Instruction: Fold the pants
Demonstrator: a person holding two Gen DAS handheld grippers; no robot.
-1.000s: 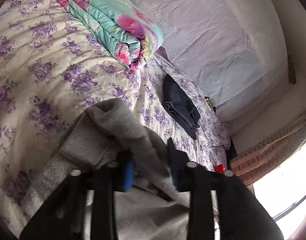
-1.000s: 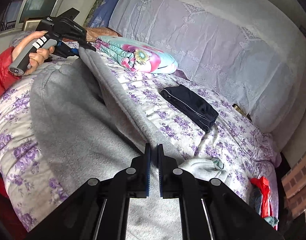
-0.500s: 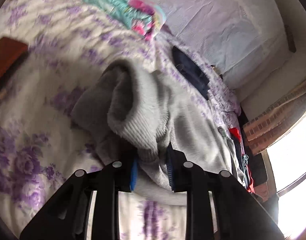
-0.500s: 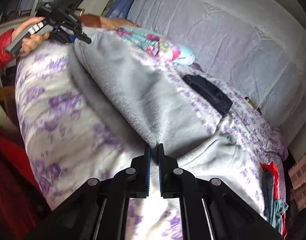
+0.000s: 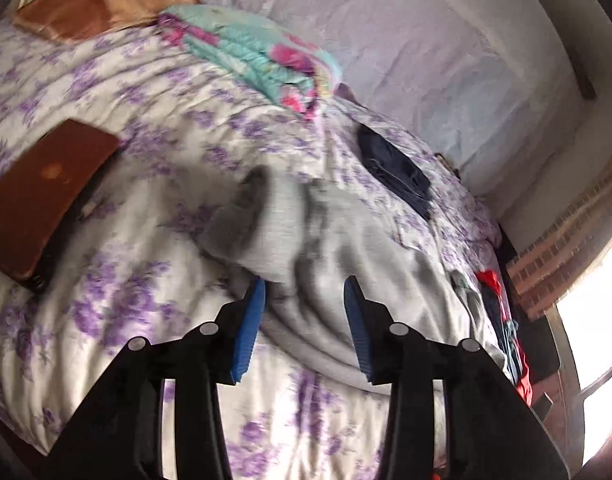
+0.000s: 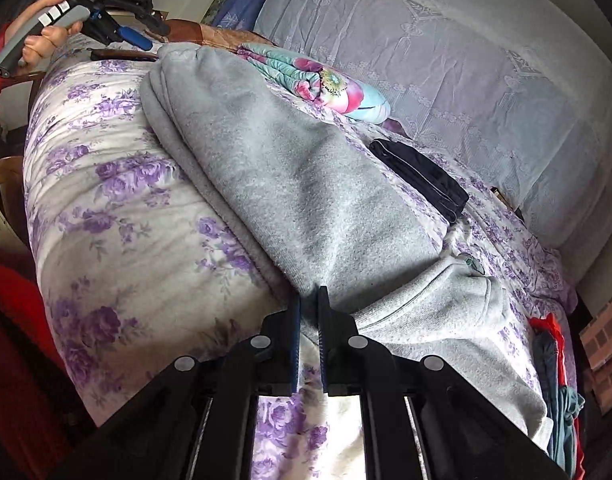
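A person's hand point(image 6: 46, 34) at far left is carrying the left gripper point(image 5: 304, 312), whose blue pads have just been opening and are now standing apart, pressing on nothing, with the cuff end of the grey pants point(image 6: 290, 184) lying loose on the bed point(image 6: 106, 208) just beyond them. The pants are lying lengthwise along the near side of the flowered bedspread, one leg laid over the other, so the first fold appears made; the crosswise folds that shorten the bundle seem to be still ahead. Further right, the right gripper point(image 6: 309, 320) is pinching the near edge of the cloth between almost closed fingers, around where the legs meet the bunched waistband part. Around the work, a brown book-like object point(image 5: 46, 192) is sitting on the bed near the cuffs, a folded floral quilt point(image 6: 318, 80) is lying behind, and a folded dark garment point(image 6: 422, 176) is resting just beside the pants toward the wall. Red and teal clothes point(image 6: 554, 384) are heaped at the far right. None is lying on the pants, though the dark garment is crowding the far side.
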